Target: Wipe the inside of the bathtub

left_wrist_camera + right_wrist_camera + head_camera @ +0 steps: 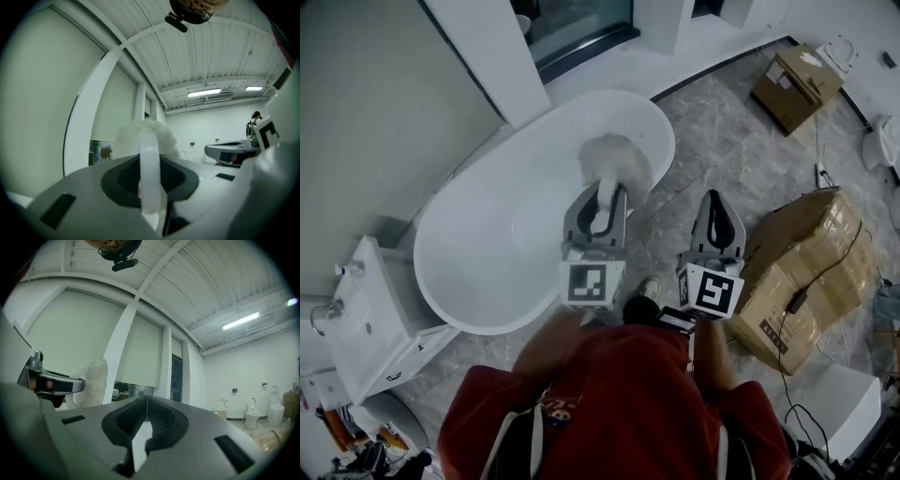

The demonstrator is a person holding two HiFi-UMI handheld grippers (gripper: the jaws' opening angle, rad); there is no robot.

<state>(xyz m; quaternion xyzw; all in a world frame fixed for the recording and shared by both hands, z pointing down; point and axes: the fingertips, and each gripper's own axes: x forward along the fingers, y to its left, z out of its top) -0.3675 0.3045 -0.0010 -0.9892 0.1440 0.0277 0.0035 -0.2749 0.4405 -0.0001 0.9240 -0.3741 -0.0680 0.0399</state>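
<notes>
The white oval bathtub point(492, 234) lies at the middle left of the head view. My left gripper point(606, 197) hangs over its right end, shut on the looped white handle point(150, 164) of a fluffy white cleaning brush point(616, 159). The brush head sits by the tub's right inner wall and rises behind the jaws as a pale tuft point(145, 133) in the left gripper view. My right gripper point(718, 199) is over the stone floor to the right of the tub, shut with nothing in it point(146, 401). From there the brush point(92, 383) shows at the left.
A large cardboard box point(811, 272) stands close on the right and a smaller one point(797, 80) at the back right. A white sink cabinet point(370, 323) is beside the tub's left end. Cables run over the floor. Toilets point(253, 411) stand farther off.
</notes>
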